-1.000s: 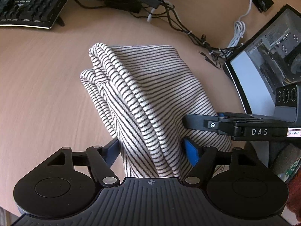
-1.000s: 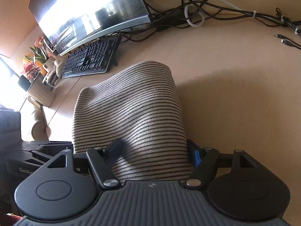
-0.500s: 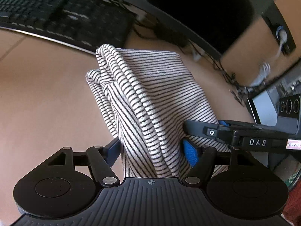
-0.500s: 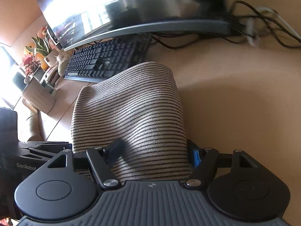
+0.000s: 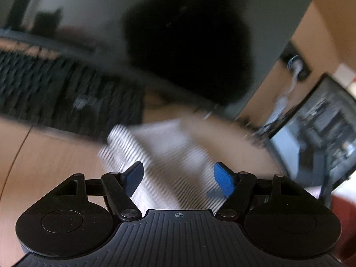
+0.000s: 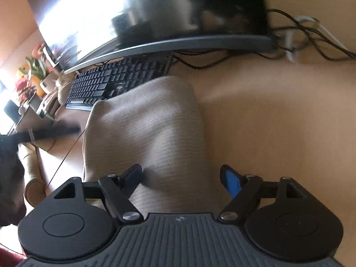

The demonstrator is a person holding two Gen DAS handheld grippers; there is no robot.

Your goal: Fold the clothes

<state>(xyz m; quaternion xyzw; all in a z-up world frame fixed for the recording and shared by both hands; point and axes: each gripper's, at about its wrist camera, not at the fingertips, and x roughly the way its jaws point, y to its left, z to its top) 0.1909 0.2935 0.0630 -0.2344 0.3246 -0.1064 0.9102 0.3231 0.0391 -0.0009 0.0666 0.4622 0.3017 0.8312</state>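
Desk (image 6: 278,115): wood, carries curved monitor (image 6: 155,17) and black keyboard (image 6: 115,82). Striped garment (image 6: 146,138) lies bunched on desk, just in front of keyboard. Left gripper (image 5: 178,175): fingers apart, garment between them, view motion-blurred. Right gripper (image 6: 181,178): fingers apart, straddling garment.

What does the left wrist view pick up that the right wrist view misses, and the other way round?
Only the left wrist view shows the left gripper, jaws apart, and a glass-sided computer case at right, though motion-blurred. Only the right wrist view shows the right gripper, jaws apart, the potted plants at left and the cables. Both show the striped garment on the desk, the keyboard and the monitor.
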